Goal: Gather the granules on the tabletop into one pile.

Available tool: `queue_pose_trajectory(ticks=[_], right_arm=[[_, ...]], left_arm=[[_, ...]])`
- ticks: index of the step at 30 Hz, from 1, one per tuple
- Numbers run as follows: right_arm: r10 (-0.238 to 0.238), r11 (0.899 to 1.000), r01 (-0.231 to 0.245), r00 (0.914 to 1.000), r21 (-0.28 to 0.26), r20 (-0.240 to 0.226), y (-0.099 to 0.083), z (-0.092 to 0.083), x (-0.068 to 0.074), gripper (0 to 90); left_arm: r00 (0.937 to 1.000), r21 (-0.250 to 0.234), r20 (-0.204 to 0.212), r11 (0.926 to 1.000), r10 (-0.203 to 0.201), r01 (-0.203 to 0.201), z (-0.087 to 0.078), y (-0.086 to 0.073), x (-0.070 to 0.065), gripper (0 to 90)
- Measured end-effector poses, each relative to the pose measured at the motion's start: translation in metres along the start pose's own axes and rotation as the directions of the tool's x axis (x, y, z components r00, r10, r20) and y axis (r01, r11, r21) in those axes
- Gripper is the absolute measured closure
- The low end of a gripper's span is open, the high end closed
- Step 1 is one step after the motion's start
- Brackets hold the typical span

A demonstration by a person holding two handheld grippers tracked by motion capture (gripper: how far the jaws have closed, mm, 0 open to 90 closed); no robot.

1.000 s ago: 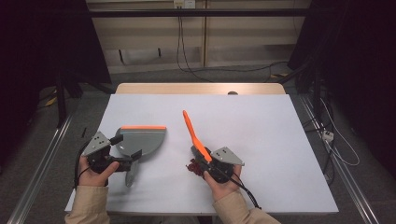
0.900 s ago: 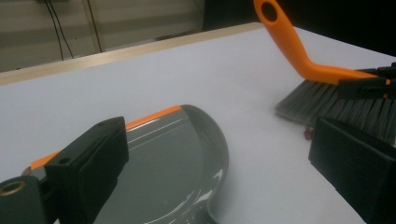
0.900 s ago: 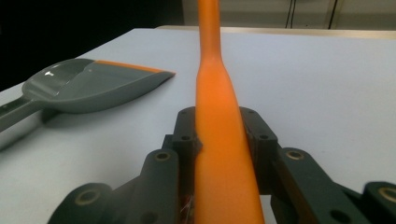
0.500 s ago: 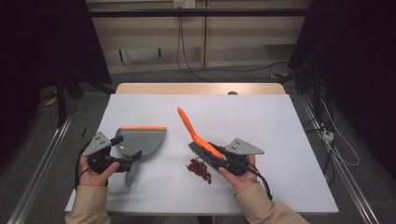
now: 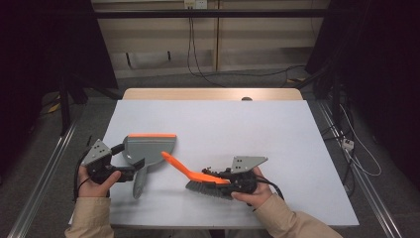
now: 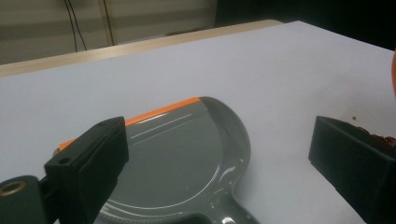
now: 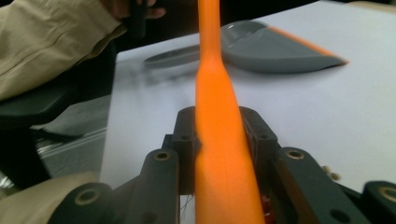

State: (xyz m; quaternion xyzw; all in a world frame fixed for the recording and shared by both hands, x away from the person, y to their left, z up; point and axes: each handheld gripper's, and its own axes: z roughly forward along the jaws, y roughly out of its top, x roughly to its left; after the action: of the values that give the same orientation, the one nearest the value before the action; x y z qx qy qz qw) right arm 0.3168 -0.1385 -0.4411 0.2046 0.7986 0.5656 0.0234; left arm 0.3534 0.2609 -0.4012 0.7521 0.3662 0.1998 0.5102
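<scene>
A grey dustpan (image 5: 148, 147) with an orange lip lies flat on the white table (image 5: 247, 124), its handle (image 5: 139, 183) pointing toward me. My left gripper (image 5: 130, 167) sits at the pan's neck, jaws wide open; in the left gripper view the dustpan (image 6: 182, 158) lies between and below the left gripper (image 6: 222, 140), untouched. My right gripper (image 5: 224, 178) is shut on an orange brush (image 5: 185, 171), whose dark bristles rest on the table and whose handle tip reaches the pan. The right gripper view shows the right gripper (image 7: 219, 135) clamping the brush handle (image 7: 215, 93). Small red bits (image 6: 378, 137) lie beside the bristles.
A wooden strip (image 5: 213, 93) borders the table's far edge. Cables run on the floor (image 5: 346, 144) to the right. A metal rail (image 5: 44, 173) runs along the left side. A sleeve (image 7: 46, 42) and the dustpan (image 7: 275, 46) appear in the right gripper view.
My right gripper has lowered the brush and swung its handle left toward the dustpan; the bristles now cover the spot where the red pile lay. The left gripper and dustpan have stayed put.
</scene>
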Motion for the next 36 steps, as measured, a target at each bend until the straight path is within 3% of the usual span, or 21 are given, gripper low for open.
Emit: queue_pose_trajectory(ticks=[4, 6, 13, 19, 20, 24, 28, 32, 36], right_arm=[[-0.035, 0.999, 0.035, 0.9986, 0.011, -0.04, -0.005, 0.004, -0.009, 71.1], [-0.041, 0.999, 0.041, 0.9988, 0.004, -0.029, -0.005, 0.005, -0.016, 71.1], [-0.059, 0.998, 0.058, 0.9965, -0.021, -0.059, -0.004, 0.01, -0.032, 71.1], [-0.05, 0.999, 0.048, 0.997, -0.026, -0.06, -0.002, 0.012, -0.038, 71.2], [-0.032, 0.999, 0.029, 0.9968, -0.035, -0.074, -0.001, 0.011, -0.038, 71.2], [-0.014, 0.999, 0.01, 0.998, -0.051, -0.062, 0.005, 0.007, -0.032, 71.2], [0.003, 1.0, -0.005, 0.9969, -0.029, -0.078, 0.006, 0.007, -0.021, 71.1], [0.019, 1.0, -0.022, 0.9918, -0.02, -0.126, 0.005, 0.016, -0.009, 71.2], [0.066, 0.998, -0.066, 0.9909, 0.01, -0.117, -0.001, 0.027, -0.009, 71.2]], left_arm=[[1.0, 0.002, 0.002, 1.0, 0.003, -0.003, 0.0, 0.0, 0.0, 4.7], [1.0, 0.002, 0.002, 1.0, -0.003, 0.003, 0.001, -0.001, 0.0, 4.7], [1.0, 0.011, 0.005, 0.9999, -0.003, 0.002, 0.004, -0.001, -0.002, 4.7], [0.9999, 0.024, 0.007, 0.9997, 0.008, -0.008, 0.006, -0.002, -0.003, 4.7], [0.9999, 0.024, 0.006, 0.9997, 0.009, -0.009, 0.006, -0.002, -0.003, 4.7], [1.0, 0.024, 0.006, 0.9997, 0.004, -0.005, 0.006, -0.002, -0.003, 4.7], [1.0, 0.024, 0.006, 0.9997, 0.007, -0.008, 0.005, -0.002, -0.003, 4.7], [0.9999, 0.022, 0.005, 0.9997, 0.01, -0.01, 0.005, -0.001, -0.002, 4.7], [1.0, 0.019, 0.002, 0.9998, 0.007, -0.007, 0.003, -0.002, -0.002, 4.7]])
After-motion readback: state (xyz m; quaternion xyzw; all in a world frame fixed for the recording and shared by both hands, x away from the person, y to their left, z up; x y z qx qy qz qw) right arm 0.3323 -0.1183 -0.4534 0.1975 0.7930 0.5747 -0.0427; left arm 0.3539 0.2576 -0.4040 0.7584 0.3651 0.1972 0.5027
